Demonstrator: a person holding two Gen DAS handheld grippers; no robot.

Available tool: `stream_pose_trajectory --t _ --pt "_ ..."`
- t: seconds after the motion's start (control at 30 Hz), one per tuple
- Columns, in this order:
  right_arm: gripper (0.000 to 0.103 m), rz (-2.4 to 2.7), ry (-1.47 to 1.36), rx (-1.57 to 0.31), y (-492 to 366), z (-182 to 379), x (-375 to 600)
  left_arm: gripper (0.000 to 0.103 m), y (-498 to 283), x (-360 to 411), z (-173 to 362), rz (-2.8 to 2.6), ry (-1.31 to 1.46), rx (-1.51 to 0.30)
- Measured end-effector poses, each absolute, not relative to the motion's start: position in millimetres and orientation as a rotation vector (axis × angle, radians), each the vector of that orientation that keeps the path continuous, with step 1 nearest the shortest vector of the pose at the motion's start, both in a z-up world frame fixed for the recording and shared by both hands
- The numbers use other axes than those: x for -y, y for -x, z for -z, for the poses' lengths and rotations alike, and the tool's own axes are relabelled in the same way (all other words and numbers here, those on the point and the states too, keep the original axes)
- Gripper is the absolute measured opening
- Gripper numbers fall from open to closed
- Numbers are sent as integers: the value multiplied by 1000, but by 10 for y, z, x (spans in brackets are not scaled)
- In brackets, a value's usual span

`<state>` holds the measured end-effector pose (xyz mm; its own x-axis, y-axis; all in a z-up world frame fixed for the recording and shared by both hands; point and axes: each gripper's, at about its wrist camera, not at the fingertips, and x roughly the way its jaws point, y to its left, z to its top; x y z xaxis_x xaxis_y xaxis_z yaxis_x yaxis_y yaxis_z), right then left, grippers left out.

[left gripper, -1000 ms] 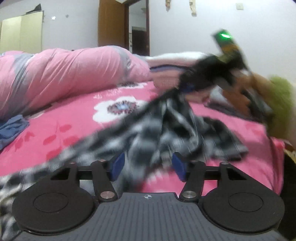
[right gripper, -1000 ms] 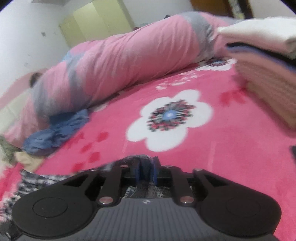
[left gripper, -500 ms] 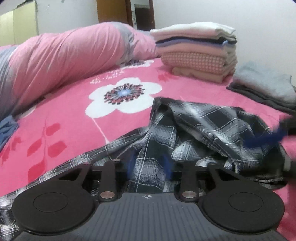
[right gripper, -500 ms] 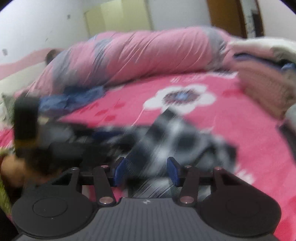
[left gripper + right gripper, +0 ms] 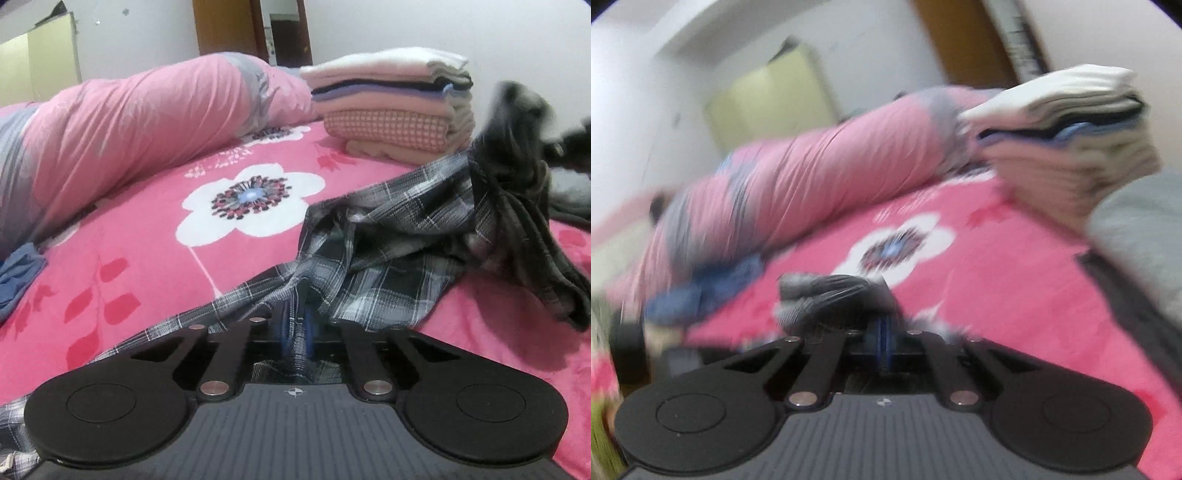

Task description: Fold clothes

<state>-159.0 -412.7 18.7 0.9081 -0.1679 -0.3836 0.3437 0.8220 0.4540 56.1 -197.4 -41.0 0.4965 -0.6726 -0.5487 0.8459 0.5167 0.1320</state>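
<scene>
A: Left gripper [image 5: 295,328] has just clamped its blue pads onto the plaid shirt [image 5: 388,236], which stretches ahead and rightward over the pink bedspread [image 5: 147,258].

B: And the right gripper [image 5: 882,343] (blurry view) has just closed, pinching that shirt's bunched dark end directly ahead.

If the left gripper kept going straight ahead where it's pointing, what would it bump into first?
Probably the checked shirt itself. The left gripper is shut on a fold of it, and more of the shirt is bunched up right ahead. Beyond that lies the pink bedspread; depth is hard to judge.
</scene>
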Motion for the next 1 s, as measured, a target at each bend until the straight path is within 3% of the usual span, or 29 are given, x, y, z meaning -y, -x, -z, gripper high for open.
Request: stream_pose_trajectory --t 0.27,0.37,0.5,0.57,0.63,0.67,0.73,0.77,0.8,0.83,0.9,1.0 --pt "0 399 -664 -266 1700 -137 4772 2 247 1605 243 1021 -624 -149" --pt "0 394 -642 -302 1675 -150 4793 2 561 1449 332 1106 -711 -133" --pt "4 355 -608 -368 1608 -120 4661 0 748 1330 495 1216 -756 -251" --pt "16 351 -579 -393 1588 -101 4583 0 787 1292 568 1260 -779 -322" --pt "36 337 -546 -416 1559 -104 4509 3 838 1262 619 1271 -819 -357" --pt "38 318 -524 -430 1521 -123 4465 4 847 1250 617 1259 -830 -362" --pt "42 270 -467 -466 1406 -180 4359 17 822 1236 561 1228 -796 -356" --pt "46 245 -432 -485 1324 -221 4291 29 797 1231 523 1216 -768 -355" --pt "57 224 -399 -501 1239 -261 4220 38 758 1237 475 1202 -724 -353" --pt "67 200 -364 -518 1136 -298 4146 41 714 1264 444 1182 -685 -352" --pt "77 135 -294 -558 866 -359 3989 54 607 1347 397 1146 -611 -358" --pt "89 66 -230 -648 372 -345 3792 57 411 1577 401 1107 -530 -404"
